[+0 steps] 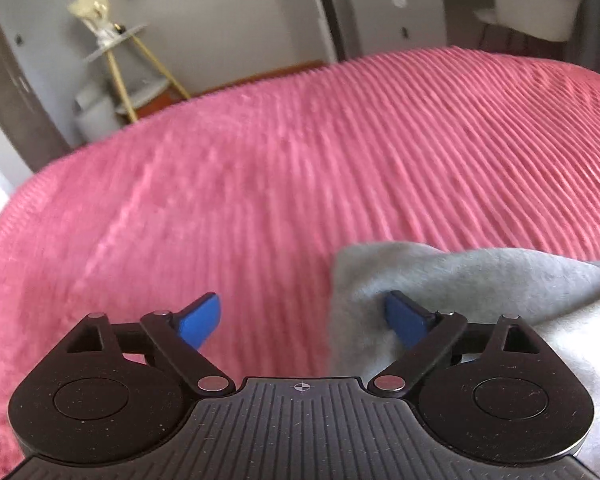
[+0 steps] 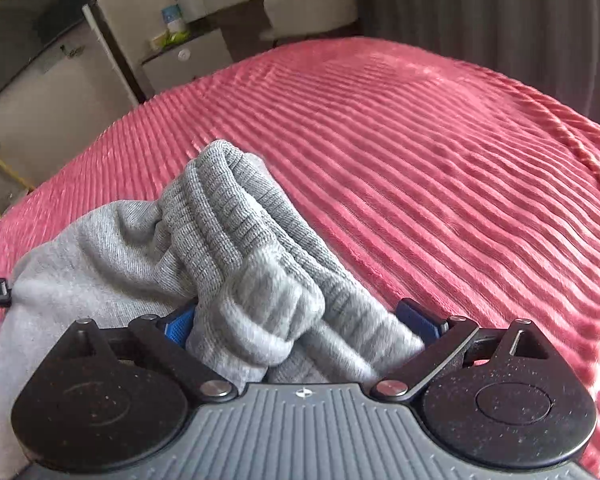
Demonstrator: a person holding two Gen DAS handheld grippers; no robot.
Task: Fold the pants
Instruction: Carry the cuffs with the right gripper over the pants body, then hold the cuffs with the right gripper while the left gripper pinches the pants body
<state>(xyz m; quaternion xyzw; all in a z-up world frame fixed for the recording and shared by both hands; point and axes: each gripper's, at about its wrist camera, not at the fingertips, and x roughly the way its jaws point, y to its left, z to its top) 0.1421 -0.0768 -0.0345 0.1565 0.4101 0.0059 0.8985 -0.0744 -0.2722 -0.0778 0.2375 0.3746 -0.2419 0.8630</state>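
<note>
Between the blue pads of the left tongs [image 1: 302, 322]: a wide gap, nothing gripped. Right pad [image 1: 405, 322] touching the edge of the grey pants [image 1: 480, 276]; left pad over bare bedspread. Pants lying to the right of these tongs, spread low on the pink ribbed bedspread [image 1: 260, 184] of the bed.

Between the pads of the right tongs [image 2: 300, 328]: also spread wide, with a bunched mass of the grey pants [image 2: 236, 248] filling the gap. Ribbed knit band [image 2: 236, 208] of the pants heaped uppermost, smooth grey fabric falling away to the left. Left pad [image 2: 180, 326] pressed against the cloth; right pad partly hidden behind it. Firm grip on the fabric not determinable.

Around the pants in the right wrist view: pink bedspread [image 2: 440, 152] on all sides, corded ridges running across it.

Beyond the bed, left wrist view: gold-legged stand [image 1: 128, 56] by the wall, white cabinet [image 1: 396, 20], pale chair [image 1: 540, 4]. Right wrist view: white cabinet [image 2: 188, 60], pale chair [image 2: 312, 0], grey curtain [image 2: 500, 12].
</note>
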